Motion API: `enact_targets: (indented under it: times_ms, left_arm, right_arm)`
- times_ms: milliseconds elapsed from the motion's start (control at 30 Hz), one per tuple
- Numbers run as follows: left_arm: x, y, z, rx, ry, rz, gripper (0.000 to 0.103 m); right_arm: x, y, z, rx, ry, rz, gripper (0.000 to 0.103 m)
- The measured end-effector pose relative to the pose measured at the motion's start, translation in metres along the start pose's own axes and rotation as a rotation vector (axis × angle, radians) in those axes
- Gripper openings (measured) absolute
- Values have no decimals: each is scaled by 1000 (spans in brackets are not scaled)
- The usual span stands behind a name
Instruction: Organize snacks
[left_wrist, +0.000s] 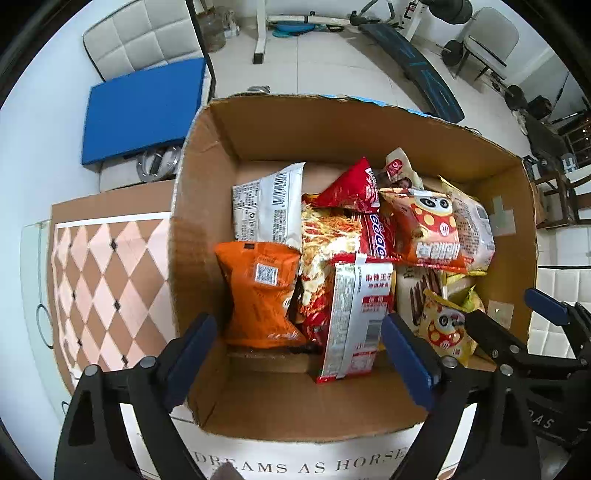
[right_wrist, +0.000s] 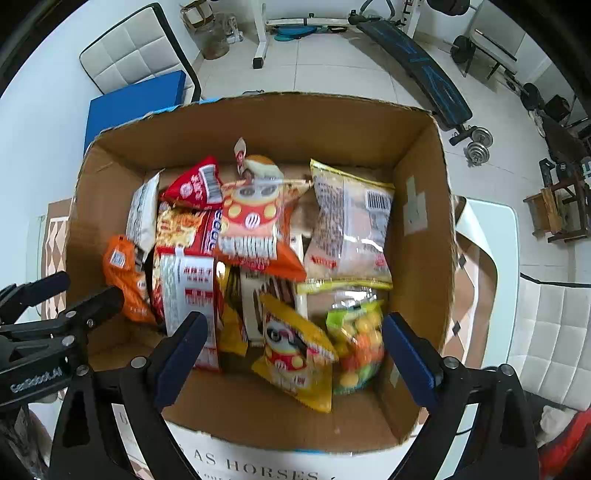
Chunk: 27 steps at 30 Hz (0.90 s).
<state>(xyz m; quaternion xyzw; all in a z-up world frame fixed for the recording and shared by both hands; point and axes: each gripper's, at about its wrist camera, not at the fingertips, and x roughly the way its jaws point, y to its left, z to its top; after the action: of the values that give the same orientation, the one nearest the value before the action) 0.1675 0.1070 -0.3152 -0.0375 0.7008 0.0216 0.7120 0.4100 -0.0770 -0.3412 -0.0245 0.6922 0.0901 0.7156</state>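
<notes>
An open cardboard box (left_wrist: 332, 122) (right_wrist: 266, 118) holds several snack packets. My left gripper (left_wrist: 299, 356) hangs open above its near left part, over an orange packet (left_wrist: 258, 295) and a red and white noodle packet (left_wrist: 356, 317), touching neither. My right gripper (right_wrist: 295, 347) is open above the near right part, over a yellow cartoon packet (right_wrist: 295, 358) and a green bag of coloured candy (right_wrist: 358, 347). Nothing is held. The right gripper (left_wrist: 517, 319) shows at the edge of the left wrist view, and the left gripper (right_wrist: 72, 291) at the edge of the right wrist view.
The box stands on a white table with a checked mat (left_wrist: 107, 280) to its left. A blue pad (left_wrist: 144, 110) lies on a white chair (left_wrist: 144, 33) behind. A gym bench (left_wrist: 413, 66), dumbbells (right_wrist: 480, 144) and another white chair (right_wrist: 554, 332) surround the table.
</notes>
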Motion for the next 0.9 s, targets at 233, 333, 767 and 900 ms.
enact_targets:
  times_ms: [233, 333, 767, 900]
  left_arm:
    - [-37, -7, -29, 15, -104, 18, 92]
    - [-60, -9, -49, 15, -176, 36, 92]
    - [-153, -14, -143, 17, -411, 24, 92]
    - [-173, -16, -173, 19, -459, 17, 92]
  right_arm:
    - [-32, -1, -31, 15, -71, -10, 98]
    - [-55, -2, -50, 24, -125, -27, 98]
    - [-147, 1, -151, 28, -306, -29, 98]
    - [-167, 0, -186, 37, -343, -22, 98]
